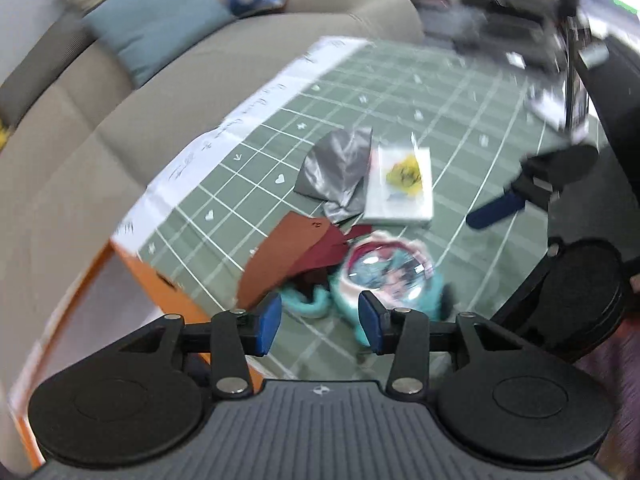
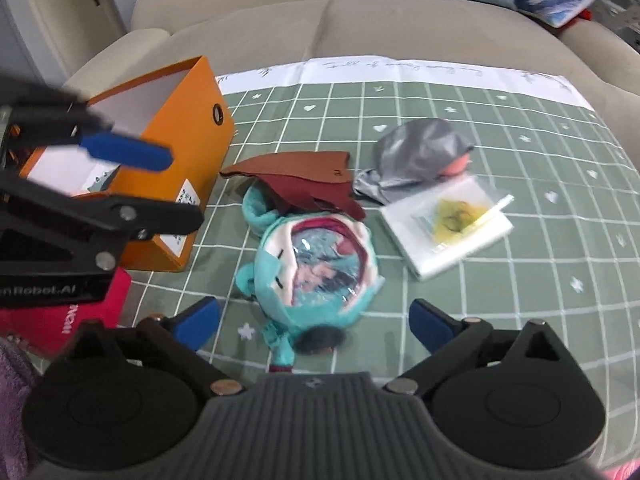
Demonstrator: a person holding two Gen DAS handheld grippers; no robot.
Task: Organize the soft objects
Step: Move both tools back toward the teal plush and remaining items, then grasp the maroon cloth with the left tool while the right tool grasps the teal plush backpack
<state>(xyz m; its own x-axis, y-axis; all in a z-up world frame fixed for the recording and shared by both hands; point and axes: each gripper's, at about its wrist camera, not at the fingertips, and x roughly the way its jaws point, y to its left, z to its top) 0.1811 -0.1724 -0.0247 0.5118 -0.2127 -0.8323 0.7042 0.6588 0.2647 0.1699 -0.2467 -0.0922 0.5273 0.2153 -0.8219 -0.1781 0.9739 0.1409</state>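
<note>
Presently both claws hover over the green grid-patterned cloth (image 2: pixel 400 300) spread on the counter; neither holds anything. Left claw (image 1: pixel 320 322): jaws apart, blue pads either side of empty air, just short of the pile. Right claw (image 2: pixel 314 320): jaws wide apart, aimed at the teal plush pouch with a clear round window (image 2: pixel 316 272), which lies directly ahead of it, near the cloth's front edge.

Step in hand, as I judge it: picking up the plush pouch to move it into the orange cardboard box (image 2: pixel 160 152), which stands open at the cloth's left side.
- Come down over the plush rim, not the slick window; the plastic would likely slip.
- Close on a thick fold of fabric so the dangling strap end comes along.
- Brown and maroon leather-like pieces (image 2: pixel 304 184) overlap the pouch's far edge; lift slowly or they drag.
- Keep the left claw out of the path to the box.

Count:
- one plush pouch
- one crumpled silver-grey satin cloth (image 2: pixel 420 152), something pink tucked under it, unclear
- leather-like pieces: two colours, exact count unclear
- one flat white packet with a yellow item (image 2: pixel 448 228)
- one orange box
</note>
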